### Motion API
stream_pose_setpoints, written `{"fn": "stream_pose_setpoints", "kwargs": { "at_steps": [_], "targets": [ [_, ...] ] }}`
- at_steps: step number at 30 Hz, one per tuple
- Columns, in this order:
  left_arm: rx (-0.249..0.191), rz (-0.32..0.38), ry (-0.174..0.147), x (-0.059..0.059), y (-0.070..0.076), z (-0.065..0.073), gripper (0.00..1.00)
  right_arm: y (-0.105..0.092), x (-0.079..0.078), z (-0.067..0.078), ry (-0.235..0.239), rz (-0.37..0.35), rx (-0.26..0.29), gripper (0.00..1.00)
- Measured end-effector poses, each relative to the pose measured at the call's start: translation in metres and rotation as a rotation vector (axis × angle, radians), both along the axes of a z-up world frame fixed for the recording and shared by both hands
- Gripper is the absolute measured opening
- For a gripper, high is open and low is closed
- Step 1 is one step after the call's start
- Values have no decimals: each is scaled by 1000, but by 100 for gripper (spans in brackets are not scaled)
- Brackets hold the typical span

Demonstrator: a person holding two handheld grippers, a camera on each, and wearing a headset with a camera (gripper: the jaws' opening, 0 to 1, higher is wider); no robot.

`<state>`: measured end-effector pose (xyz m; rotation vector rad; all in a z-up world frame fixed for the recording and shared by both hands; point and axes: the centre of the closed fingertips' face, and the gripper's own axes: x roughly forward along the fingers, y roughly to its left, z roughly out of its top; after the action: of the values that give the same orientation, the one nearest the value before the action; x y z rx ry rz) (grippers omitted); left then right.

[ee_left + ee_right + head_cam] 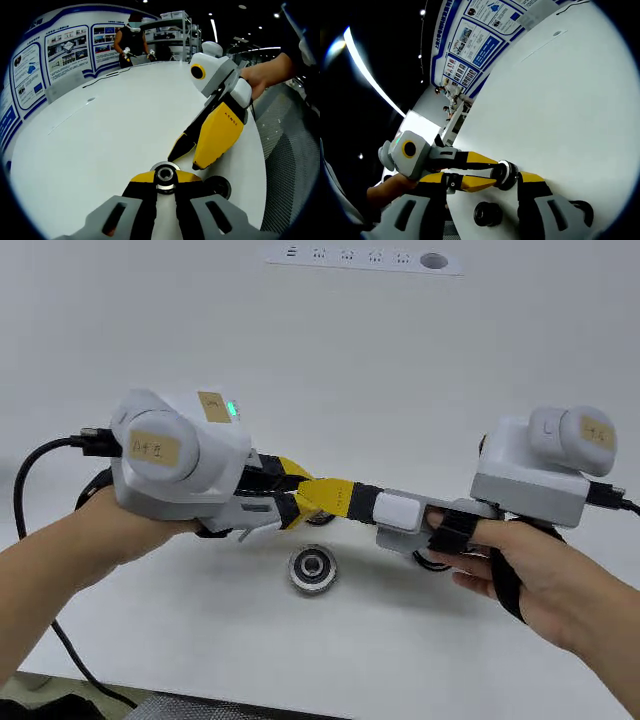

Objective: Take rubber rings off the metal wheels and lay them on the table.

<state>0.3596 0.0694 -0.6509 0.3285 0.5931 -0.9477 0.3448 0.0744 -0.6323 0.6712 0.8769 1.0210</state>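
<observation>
My left gripper [165, 179] is shut on a small metal wheel [165, 175] with a black hub, held above the white table. The right gripper [506, 179] stands open, its yellow jaws on either side of that wheel [506, 175]. Its tips reach in from the right in the left gripper view [186, 160]. In the head view both grippers meet at the middle, left gripper [300, 510] and right gripper [322, 500] tip to tip. A second wheel [313, 570] with a black rubber ring lies flat on the table below them.
A loose black ring [580, 210] lies on the table [330, 390] under the right gripper, and also shows in the head view [432, 561]. A power strip [365, 258] sits at the far edge. A black cable [30, 490] trails off the left gripper.
</observation>
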Motion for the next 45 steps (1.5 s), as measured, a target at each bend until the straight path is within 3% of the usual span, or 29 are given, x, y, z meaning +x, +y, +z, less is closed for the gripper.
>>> {"fn": "stream_pose_setpoints", "kwargs": {
  "at_steps": [14,25,32,45],
  "targets": [
    [-4,-2,0,-1,-1,0,12,1,-1,-1,43,9,7,56],
    [-6,0,1,-2,0,0,12,-3,-3,0,54,1,27,50],
    [-6,0,2,-2,0,0,12,-4,-2,-2,34,1,15,47],
    [-8,0,4,-3,0,0,12,-5,-1,-7,99,-2,37,42]
  ]
}}
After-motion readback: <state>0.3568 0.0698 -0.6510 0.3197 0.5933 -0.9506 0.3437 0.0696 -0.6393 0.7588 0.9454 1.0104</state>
